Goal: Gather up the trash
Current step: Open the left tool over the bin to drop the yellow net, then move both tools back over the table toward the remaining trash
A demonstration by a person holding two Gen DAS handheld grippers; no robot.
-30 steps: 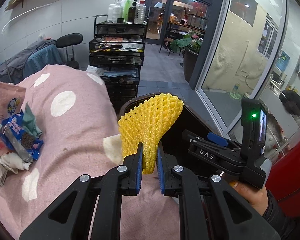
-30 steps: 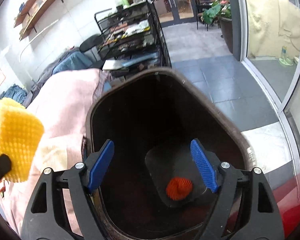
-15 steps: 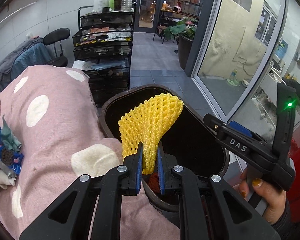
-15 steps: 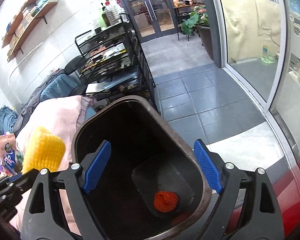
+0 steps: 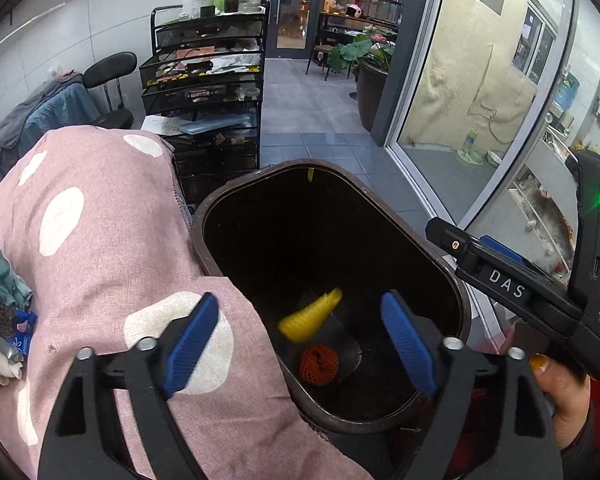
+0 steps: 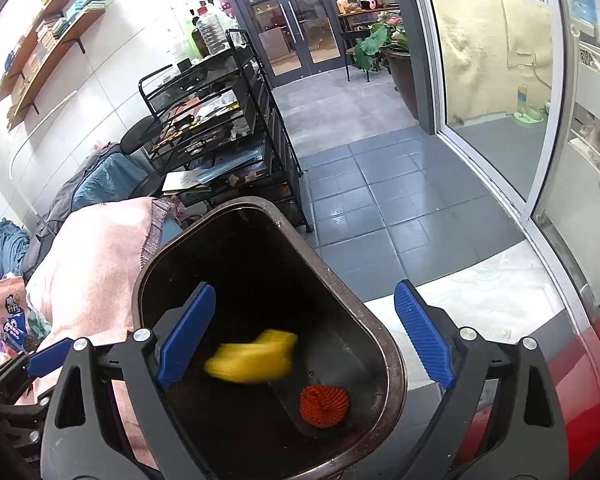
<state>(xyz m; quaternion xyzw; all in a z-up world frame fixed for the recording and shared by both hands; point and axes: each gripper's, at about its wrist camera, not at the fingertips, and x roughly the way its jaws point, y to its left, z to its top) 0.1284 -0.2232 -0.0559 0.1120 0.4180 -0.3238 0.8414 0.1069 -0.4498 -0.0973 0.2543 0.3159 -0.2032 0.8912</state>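
1. The left gripper (image 5: 300,344) hangs over the dark brown trash bin (image 5: 458,300), its jaws wide and opening further, pressing on nothing.
2. Between and below those jaws, inside the bin, is the yellow foam net (image 5: 310,316) (motion-blurred, so whether it touches the bin floor cannot be told).
3. Just below the yellow net in that view, nearer the right-hand jaw, the orange foam net (image 5: 319,364) lies on the bin floor.
4. The right gripper (image 6: 304,336) is also above the bin, jaws spread and widening, with nothing gripped between them.
5. In the right wrist view the yellow net (image 6: 252,356) shows just inside the left-hand jaw, and the orange net (image 6: 324,400) lies lower, about midway between the jaws.
6. The bin rim (image 6: 392,364) passes under the right-hand jaw.
7. Outside the left gripper's left-hand jaw spreads a pink dotted cloth (image 5: 100,240), with snack wrappers (image 5: 4,312) lying at its far left edge.
8. A hand (image 5: 560,396) holds the right gripper's handle beyond the left gripper's right-hand jaw.
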